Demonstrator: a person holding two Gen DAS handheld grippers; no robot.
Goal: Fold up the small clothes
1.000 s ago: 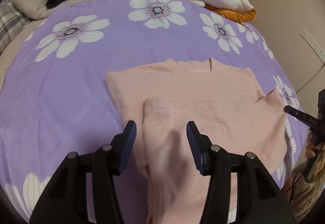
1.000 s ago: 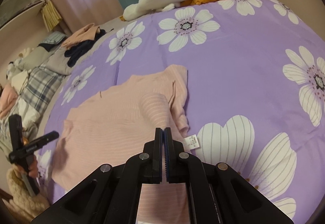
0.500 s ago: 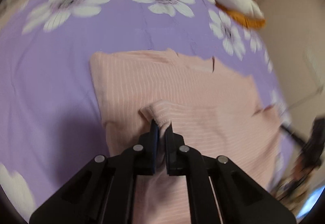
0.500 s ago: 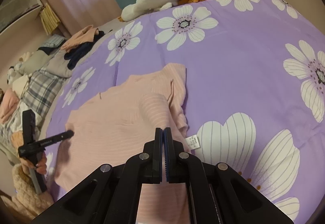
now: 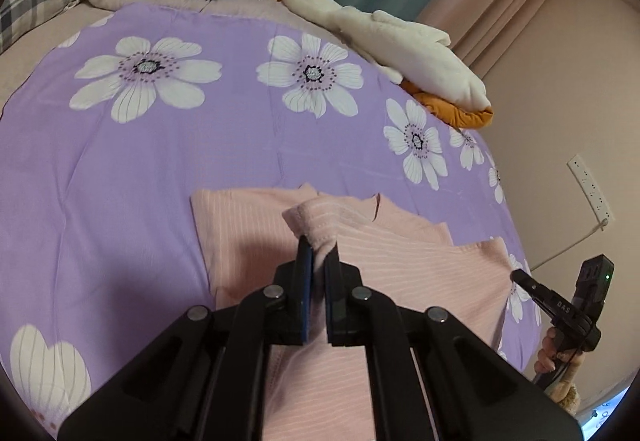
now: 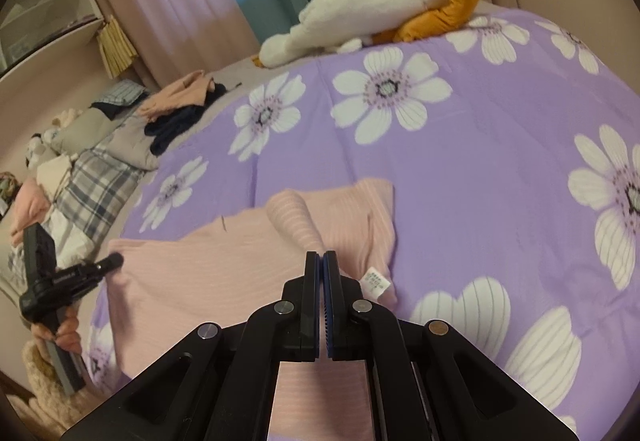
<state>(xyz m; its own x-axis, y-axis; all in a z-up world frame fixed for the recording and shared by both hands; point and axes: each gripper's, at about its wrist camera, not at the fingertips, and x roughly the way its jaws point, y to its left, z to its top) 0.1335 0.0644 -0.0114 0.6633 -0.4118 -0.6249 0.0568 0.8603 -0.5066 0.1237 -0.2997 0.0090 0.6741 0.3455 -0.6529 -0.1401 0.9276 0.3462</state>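
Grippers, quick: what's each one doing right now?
Left gripper: shut on a raised fold of the pink top.
Right gripper: shut, over the top; whether it pinches fabric cannot be told.

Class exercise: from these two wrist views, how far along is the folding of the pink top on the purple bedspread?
Early to midway. Done: the pink ribbed top lies spread on the floral bedspread, one side already turned in. In hand: the left hand-held gripper pinches a raised fold of the fabric; the right hand-held gripper is shut at the fabric's edge, though a grip on it is unclear. Left: laying that fold down and finishing into a compact stack.
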